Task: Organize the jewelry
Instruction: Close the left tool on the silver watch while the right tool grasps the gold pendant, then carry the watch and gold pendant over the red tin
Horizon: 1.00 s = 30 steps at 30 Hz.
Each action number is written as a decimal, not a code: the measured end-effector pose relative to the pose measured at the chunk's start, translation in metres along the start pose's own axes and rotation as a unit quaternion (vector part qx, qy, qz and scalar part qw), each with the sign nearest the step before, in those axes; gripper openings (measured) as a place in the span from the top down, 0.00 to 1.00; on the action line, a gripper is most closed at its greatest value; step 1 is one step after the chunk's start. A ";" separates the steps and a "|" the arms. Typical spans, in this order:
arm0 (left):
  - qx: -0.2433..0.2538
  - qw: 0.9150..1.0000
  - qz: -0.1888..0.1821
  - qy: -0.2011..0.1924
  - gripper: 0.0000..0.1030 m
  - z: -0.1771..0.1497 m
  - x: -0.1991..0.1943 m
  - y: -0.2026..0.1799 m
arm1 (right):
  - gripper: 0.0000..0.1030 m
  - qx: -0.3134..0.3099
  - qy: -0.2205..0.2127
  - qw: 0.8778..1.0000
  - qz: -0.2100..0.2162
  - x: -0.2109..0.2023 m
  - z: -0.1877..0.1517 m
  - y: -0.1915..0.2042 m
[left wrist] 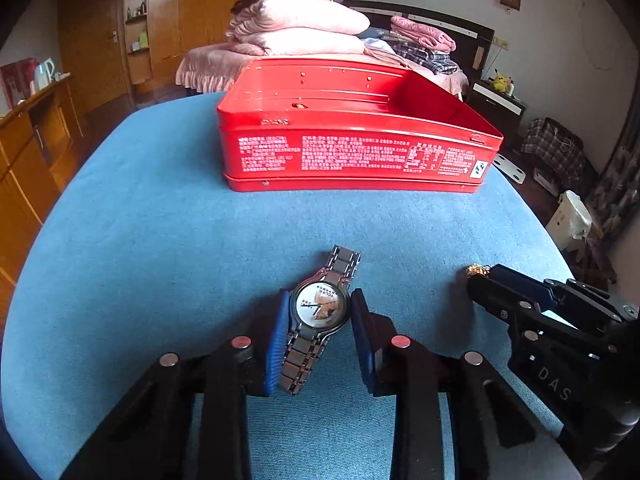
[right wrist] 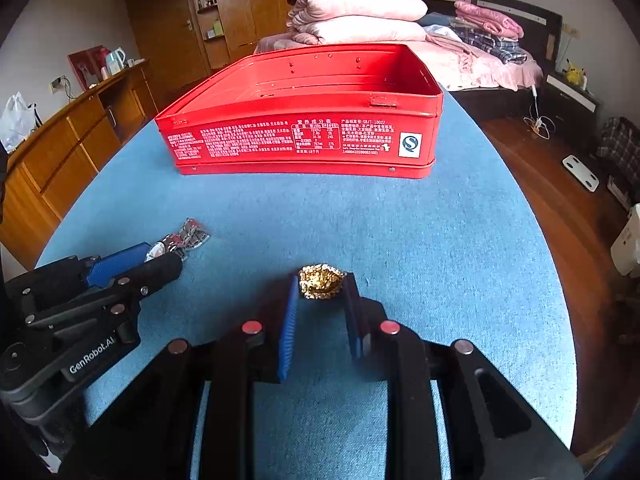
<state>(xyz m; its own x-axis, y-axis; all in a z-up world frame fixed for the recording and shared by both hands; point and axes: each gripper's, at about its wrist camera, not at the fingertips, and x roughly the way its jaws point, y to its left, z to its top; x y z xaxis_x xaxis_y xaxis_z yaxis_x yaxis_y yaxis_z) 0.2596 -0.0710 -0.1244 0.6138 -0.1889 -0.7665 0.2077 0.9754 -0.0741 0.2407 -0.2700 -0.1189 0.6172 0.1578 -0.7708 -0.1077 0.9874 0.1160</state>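
One wristwatch (left wrist: 320,312), sitting right between the pads of the left tongs (left wrist: 319,320). One gold chain (right wrist: 321,281), bunched up between the pads of the right tongs (right wrist: 322,300). That makes two tongs, side by side. One open red tin (right wrist: 304,120) on the table beyond both tongs. Total: two pieces of jewelry, one tin.

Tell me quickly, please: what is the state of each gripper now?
Left gripper: closed on the silver metal-band wristwatch.
Right gripper: closed on the bunched gold chain jewelry.
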 end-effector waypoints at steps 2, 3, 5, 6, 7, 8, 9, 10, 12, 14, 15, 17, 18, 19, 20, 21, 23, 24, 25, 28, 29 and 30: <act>-0.002 1.000 0.000 -0.003 0.70 0.001 -0.001 0.001 | 0.80 0.000 -0.001 1.000 0.002 -0.002 0.000 0.000; -0.004 1.000 0.000 -0.004 0.70 0.001 -0.002 0.002 | 0.80 0.001 -0.002 1.000 0.003 -0.004 0.000 0.000; -0.007 1.000 0.001 -0.007 0.70 0.003 -0.004 0.004 | 0.80 0.003 -0.007 1.000 0.006 -0.007 0.002 -0.001; -0.009 1.000 0.002 -0.009 0.70 0.004 -0.005 0.005 | 0.80 0.004 -0.009 1.000 0.007 -0.009 0.002 -0.001; -0.011 1.000 0.001 -0.011 0.70 0.004 -0.006 0.005 | 0.80 0.005 -0.012 1.000 0.008 -0.011 0.003 -0.001; -0.013 1.000 0.000 -0.014 0.70 0.005 -0.008 0.006 | 0.80 0.005 -0.014 1.000 0.009 -0.013 0.004 -0.002; -0.014 1.000 -0.001 -0.016 0.70 0.007 -0.009 0.007 | 0.80 0.006 -0.017 1.000 0.010 -0.015 0.006 -0.003; -0.016 1.000 -0.001 -0.019 0.70 0.008 -0.011 0.009 | 0.80 0.007 -0.020 1.000 0.011 -0.018 0.007 -0.003; -0.020 0.999 -0.003 -0.027 0.70 0.011 -0.016 0.012 | 0.80 0.007 -0.026 1.000 0.014 -0.022 0.010 -0.003; -0.023 0.999 -0.003 -0.035 0.70 0.014 -0.021 0.014 | 0.80 0.005 -0.033 0.999 0.015 -0.027 0.014 -0.003; -0.025 0.999 -0.003 -0.039 0.70 0.016 -0.023 0.015 | 0.80 0.004 -0.036 0.999 0.015 -0.030 0.016 -0.003; -0.029 0.999 -0.002 -0.044 0.70 0.020 -0.026 0.016 | 0.80 0.004 -0.043 0.999 0.017 -0.034 0.020 -0.003; -0.031 0.998 -0.001 -0.049 0.70 0.023 -0.028 0.018 | 0.80 0.003 -0.046 0.999 0.017 -0.036 0.022 -0.003; -0.032 0.998 -0.001 -0.052 0.70 0.025 -0.030 0.019 | 0.80 0.002 -0.048 0.999 0.017 -0.037 0.024 -0.002; -0.034 0.998 0.000 -0.055 0.70 0.028 -0.031 0.019 | 0.80 0.002 -0.051 0.999 0.018 -0.038 0.027 -0.002; -0.035 0.998 0.002 -0.059 0.70 0.031 -0.033 0.019 | 0.80 0.002 -0.052 0.998 0.019 -0.038 0.029 -0.001; -0.037 0.997 0.004 -0.067 0.70 0.037 -0.035 0.020 | 0.80 0.001 -0.056 0.998 0.019 -0.039 0.034 -0.001; -0.039 0.997 0.004 -0.070 0.70 0.040 -0.036 0.020 | 0.80 0.000 -0.059 0.998 0.019 -0.040 0.036 -0.001; -0.040 0.997 0.004 -0.072 0.70 0.042 -0.037 0.020 | 0.80 -0.001 -0.061 0.998 0.019 -0.041 0.040 0.000; -0.045 0.996 0.001 -0.080 0.70 0.050 -0.040 0.022 | 0.80 -0.004 -0.068 0.997 0.020 -0.043 0.047 0.001; -0.047 0.995 0.001 -0.083 0.70 0.052 -0.041 0.021 | 0.80 -0.005 -0.070 0.997 0.020 -0.043 0.050 0.002; -0.048 0.995 -0.001 -0.087 0.70 0.055 -0.043 0.022 | 0.80 -0.005 -0.072 0.997 0.020 -0.043 0.053 0.002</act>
<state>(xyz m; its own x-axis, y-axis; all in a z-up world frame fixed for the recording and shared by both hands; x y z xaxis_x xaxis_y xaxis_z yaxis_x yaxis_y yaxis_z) 0.2798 -0.0474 -0.0582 0.7374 -0.1999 -0.6452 0.1407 0.9797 -0.1427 0.2553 -0.2746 -0.0525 0.7173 0.1968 -0.6683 -0.1408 0.9804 0.1376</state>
